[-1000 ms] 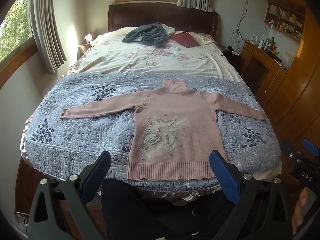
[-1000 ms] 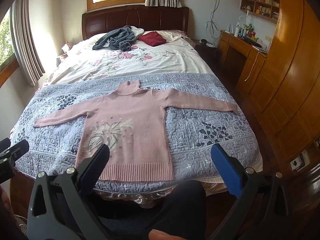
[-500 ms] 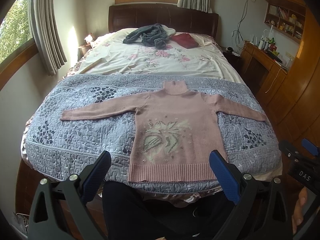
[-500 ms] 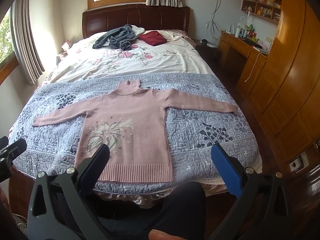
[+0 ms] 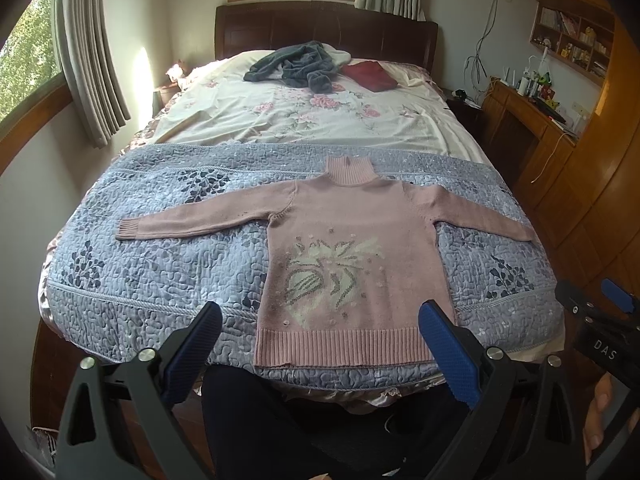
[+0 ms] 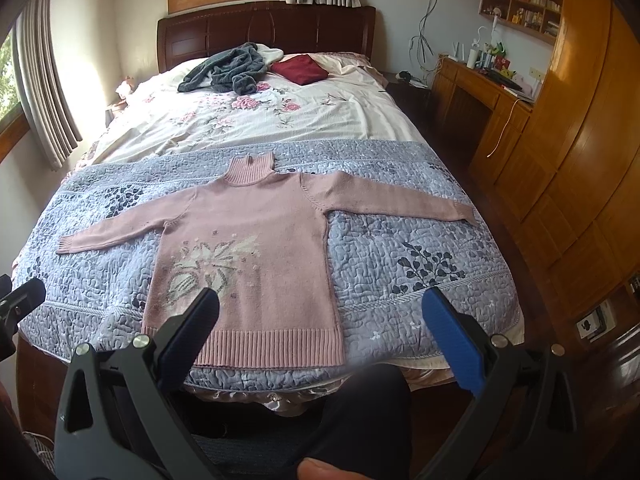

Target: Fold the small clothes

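A pink turtleneck sweater point(image 5: 352, 248) point(image 6: 256, 240) with a pale flower pattern lies flat, face up, on the grey quilt point(image 5: 160, 264) point(image 6: 400, 248) at the foot of the bed, both sleeves spread sideways. My left gripper point(image 5: 320, 320) hovers open just short of the sweater's ribbed hem, nothing between its blue pads. My right gripper point(image 6: 320, 308) is likewise open over the hem's right part, holding nothing. Each gripper's tip shows at the edge of the other's view.
A dark grey garment point(image 5: 296, 64) and a folded red cloth point(image 5: 372, 76) lie near the wooden headboard point(image 6: 264, 28). A wooden desk and cabinets point(image 6: 520, 128) line the right side. A person's dark trouser legs point(image 5: 256, 420) stand against the bed's foot.
Both views have drifted slightly closer to the bed and a touch lower. The sweater has not moved and both grippers stay open.
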The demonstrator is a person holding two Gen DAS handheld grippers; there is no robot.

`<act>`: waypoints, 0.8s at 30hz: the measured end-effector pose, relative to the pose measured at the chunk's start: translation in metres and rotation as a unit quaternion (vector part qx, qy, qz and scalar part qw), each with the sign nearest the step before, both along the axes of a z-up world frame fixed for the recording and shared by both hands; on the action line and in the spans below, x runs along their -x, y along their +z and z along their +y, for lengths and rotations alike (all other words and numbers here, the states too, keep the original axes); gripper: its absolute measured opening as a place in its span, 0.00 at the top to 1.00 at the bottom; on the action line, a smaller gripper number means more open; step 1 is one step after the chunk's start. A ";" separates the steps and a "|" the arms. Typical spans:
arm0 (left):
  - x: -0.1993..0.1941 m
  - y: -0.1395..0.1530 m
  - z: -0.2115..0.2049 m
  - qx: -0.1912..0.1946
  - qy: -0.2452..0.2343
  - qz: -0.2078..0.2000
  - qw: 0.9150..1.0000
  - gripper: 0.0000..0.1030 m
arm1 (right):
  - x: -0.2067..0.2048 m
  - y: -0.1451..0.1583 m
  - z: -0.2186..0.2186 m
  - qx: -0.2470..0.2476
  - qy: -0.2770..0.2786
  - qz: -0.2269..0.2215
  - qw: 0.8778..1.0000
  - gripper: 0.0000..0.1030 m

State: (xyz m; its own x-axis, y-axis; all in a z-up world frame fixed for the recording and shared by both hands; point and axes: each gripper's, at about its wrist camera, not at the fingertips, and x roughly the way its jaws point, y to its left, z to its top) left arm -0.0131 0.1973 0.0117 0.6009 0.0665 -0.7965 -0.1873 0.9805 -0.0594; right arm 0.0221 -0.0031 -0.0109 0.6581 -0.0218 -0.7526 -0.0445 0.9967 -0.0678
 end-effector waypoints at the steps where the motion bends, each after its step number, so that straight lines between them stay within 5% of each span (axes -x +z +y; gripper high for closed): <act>1: -0.003 -0.002 0.000 -0.001 0.001 0.001 1.000 0.04 | -0.003 -0.003 -0.001 0.003 -0.002 0.001 1.000 0.02; 4: -0.016 -0.017 0.001 0.002 -0.010 -0.001 1.000 0.04 | -0.017 -0.019 -0.005 0.007 0.005 0.002 1.000 0.02; 8: -0.036 -0.053 0.013 0.087 -0.059 -0.012 0.994 0.04 | -0.047 -0.049 -0.030 -0.049 0.047 -0.011 0.998 0.02; 10: -0.046 -0.071 0.017 0.115 -0.082 -0.019 0.990 0.04 | -0.075 -0.070 -0.052 -0.055 0.025 0.015 0.998 0.03; 15: -0.068 -0.104 0.007 0.096 -0.099 -0.031 0.990 0.04 | -0.139 -0.116 -0.134 -0.137 -0.041 0.058 0.988 0.05; 19: -0.084 -0.119 -0.001 0.112 -0.112 -0.019 0.987 0.04 | -0.190 -0.164 -0.220 -0.260 -0.127 0.104 0.952 0.44; 24: -0.099 -0.127 -0.009 0.130 -0.121 -0.037 0.983 0.04 | -0.234 -0.231 -0.332 -0.430 -0.235 0.110 0.865 0.55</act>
